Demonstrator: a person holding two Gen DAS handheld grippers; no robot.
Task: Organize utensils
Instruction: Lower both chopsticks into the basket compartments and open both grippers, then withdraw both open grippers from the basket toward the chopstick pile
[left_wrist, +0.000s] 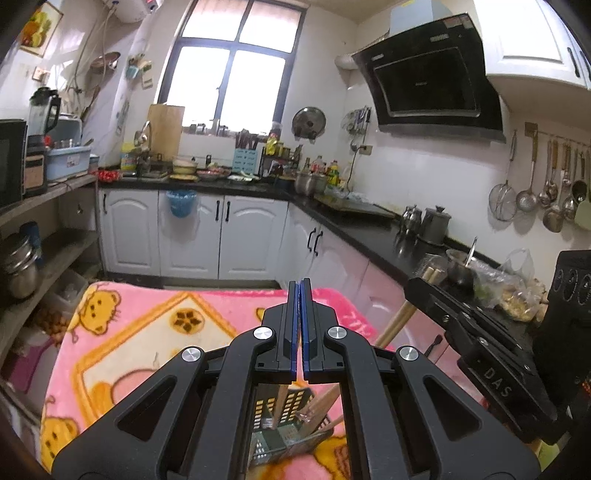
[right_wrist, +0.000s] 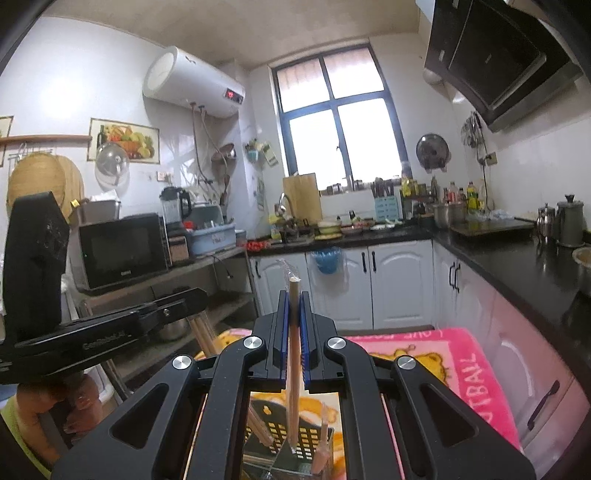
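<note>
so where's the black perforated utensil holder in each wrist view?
Left wrist: utensil holder at bottom centre, seen through the gap under the shut left tongs, on the pink blanket.
Right wrist: bottom centre again, below the right tongs, which are shut on a wooden chopstick.
Shared landmark: the window, at and.

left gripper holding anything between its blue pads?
No, the left gripper has its blue pads shut flat against each other with nothing between them, above the pink cartoon blanket.
</note>
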